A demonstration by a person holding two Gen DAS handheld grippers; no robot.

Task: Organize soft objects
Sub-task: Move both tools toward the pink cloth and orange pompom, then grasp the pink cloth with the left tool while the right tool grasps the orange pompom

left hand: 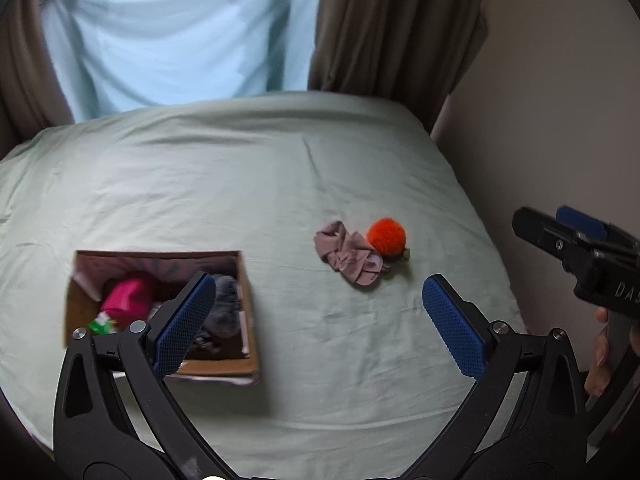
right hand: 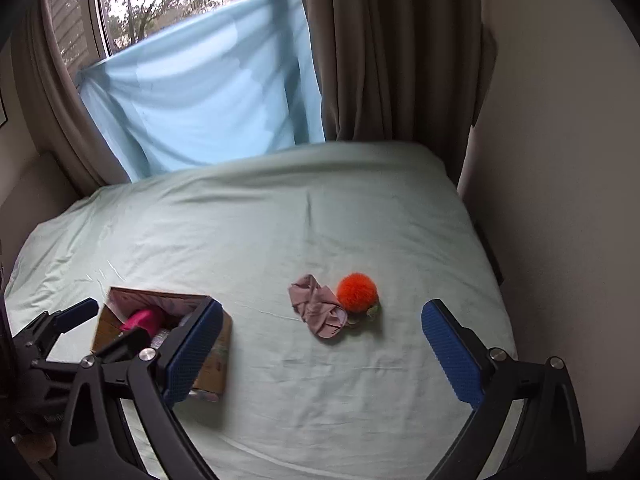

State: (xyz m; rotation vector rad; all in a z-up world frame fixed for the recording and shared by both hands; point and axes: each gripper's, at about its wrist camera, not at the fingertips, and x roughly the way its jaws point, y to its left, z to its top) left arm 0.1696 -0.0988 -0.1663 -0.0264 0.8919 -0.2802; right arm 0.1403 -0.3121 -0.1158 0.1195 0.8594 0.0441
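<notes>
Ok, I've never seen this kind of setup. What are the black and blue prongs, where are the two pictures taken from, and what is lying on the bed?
The prongs are two hand-held grippers with blue padded fingers, one in each of a person's hands; there is no robot arm. Each gripper carries a camera looking forward along its fingers, so one picture looks out from the left gripper and the other from the right gripper. Both are open and hold nothing. On the pale green bed sheet lie a crumpled pinkish cloth and, touching it, a fuzzy orange ball. To the left stands an open cardboard box that already holds soft things, including something bright pink.
</notes>
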